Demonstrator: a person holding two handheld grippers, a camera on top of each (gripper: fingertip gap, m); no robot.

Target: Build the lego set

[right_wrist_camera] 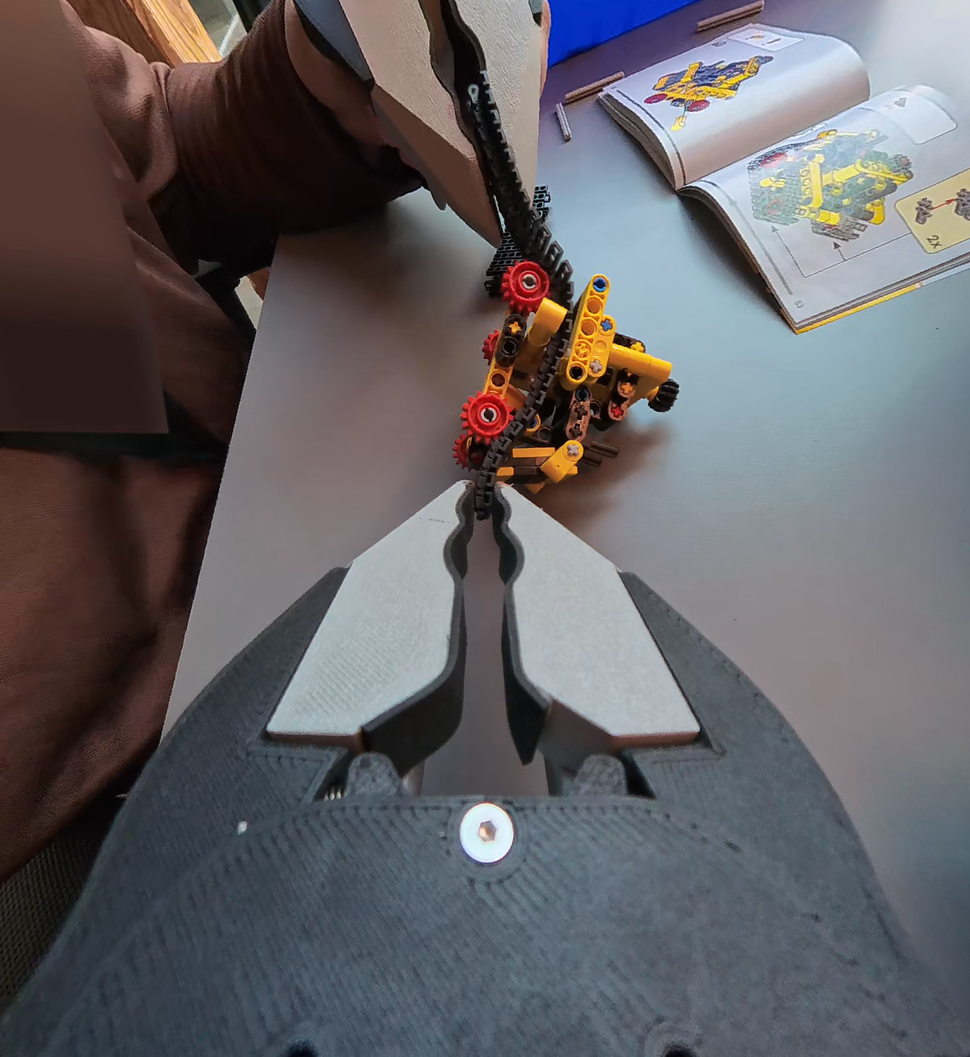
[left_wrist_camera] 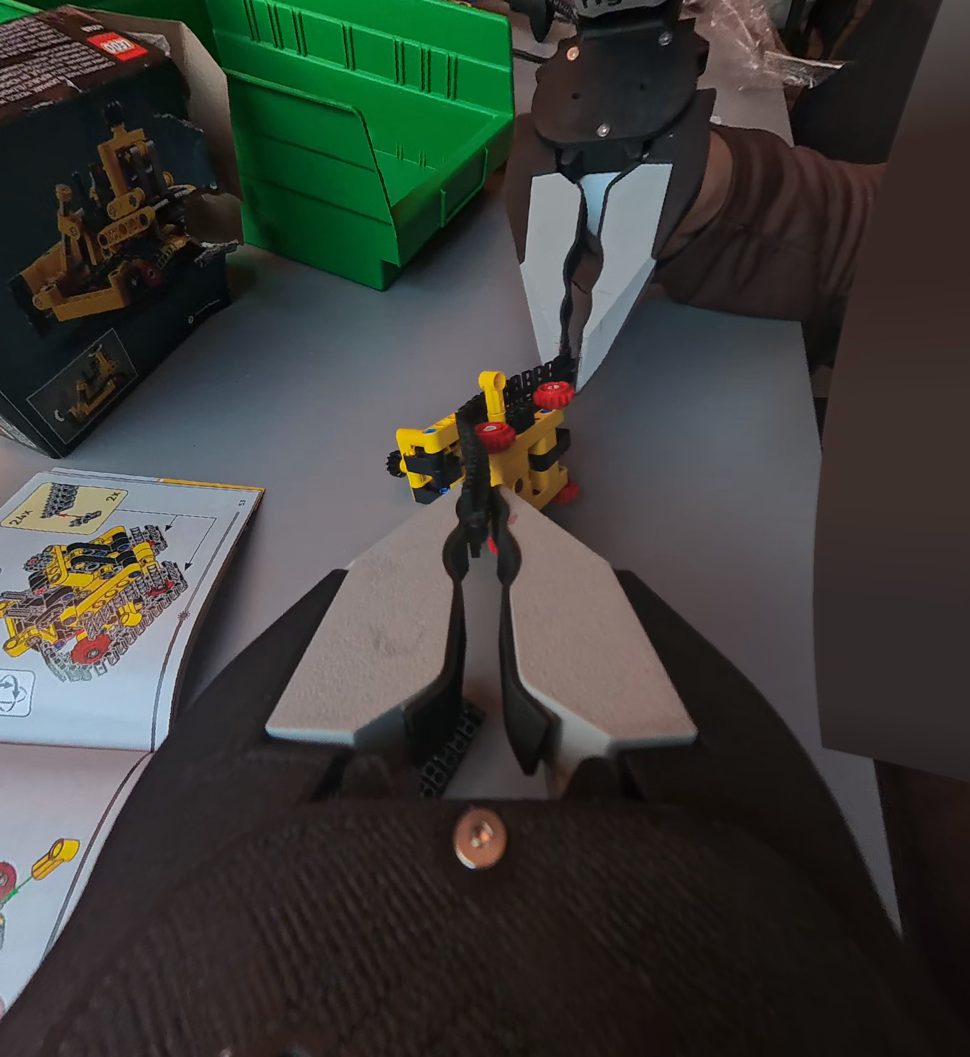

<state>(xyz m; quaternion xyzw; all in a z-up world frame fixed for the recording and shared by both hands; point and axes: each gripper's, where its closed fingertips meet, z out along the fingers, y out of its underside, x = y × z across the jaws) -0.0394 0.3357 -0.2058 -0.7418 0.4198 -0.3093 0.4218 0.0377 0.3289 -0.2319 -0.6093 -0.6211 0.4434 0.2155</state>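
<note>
- The step in hand looks like fitting the black track [left_wrist_camera: 474,452] around the red wheels [left_wrist_camera: 553,394] of the half-built yellow bulldozer [left_wrist_camera: 494,452]; the open booklet [left_wrist_camera: 99,600] shows that same track going on.
- The bulldozer lies tipped on its side on the grey table [left_wrist_camera: 700,457], close to the table's edge on the person's side, with the booklet off to the far side of it as the right wrist view shows, and the torn box [left_wrist_camera: 88,229] and green bin [left_wrist_camera: 357,143] beyond the booklet.
- The left gripper [left_wrist_camera: 480,532] is nearly closed, its tips pinching one end of the track just beside the bulldozer.
- The right gripper [right_wrist_camera: 485,503] is likewise closed down to a narrow gap, nipping the other end of the track right against the model's lower corner.
- Between the two the track runs slantwise across the model, draped past the wheels rather than seated on their teeth, as far as I can judge.
- Next, I'd say, the two ends must be brought round the wheels and pressed together so the end links snap; that calls for a steady hold and for the model not to slide.
- The model is yellow beams with black pins, four red toothed wheels visible, and a small black gear [right_wrist_camera: 666,394] at one end.
- A second short stretch of black track [right_wrist_camera: 514,251] lies on the table touching the bulldozer's upper wheel.
</note>
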